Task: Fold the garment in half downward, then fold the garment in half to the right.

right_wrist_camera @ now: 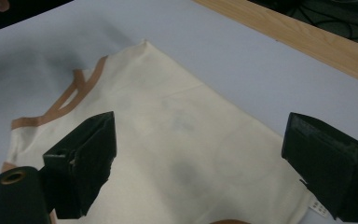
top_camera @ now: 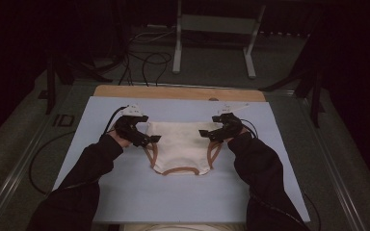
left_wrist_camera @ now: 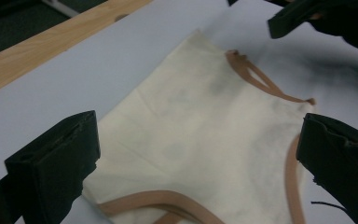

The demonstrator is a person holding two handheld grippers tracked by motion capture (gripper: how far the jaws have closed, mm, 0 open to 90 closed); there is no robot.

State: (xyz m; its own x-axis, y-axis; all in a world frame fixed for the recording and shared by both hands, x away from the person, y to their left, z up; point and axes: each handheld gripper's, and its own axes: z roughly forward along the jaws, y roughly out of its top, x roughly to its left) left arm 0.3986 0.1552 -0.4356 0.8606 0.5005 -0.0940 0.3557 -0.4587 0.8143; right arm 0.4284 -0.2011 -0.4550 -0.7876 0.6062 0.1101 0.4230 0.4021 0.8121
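My left tool (top_camera: 155,139) and right tool (top_camera: 204,133) both wide open, holding nothing, poised over opposite sides of the cream garment (top_camera: 180,144), lying flat mid-counter (top_camera: 125,192) on the blue sheet.

1 cream garment (top_camera: 180,147) w/ tan trim, 2 claws—left claw (top_camera: 153,139) & right claw (top_camera: 205,133)—on 1 blue mat (top_camera: 125,192).

Pale blue worktop (top_camera: 125,192), matte, with a strip of bare light wood (top_camera: 173,92) along the far edge. Cream garment with tan trim (top_camera: 180,147) flat near the middle, slightly toward the far edge, straight edge facing far side, tan-bound curved edges toward the near side. Small white label at one corner.
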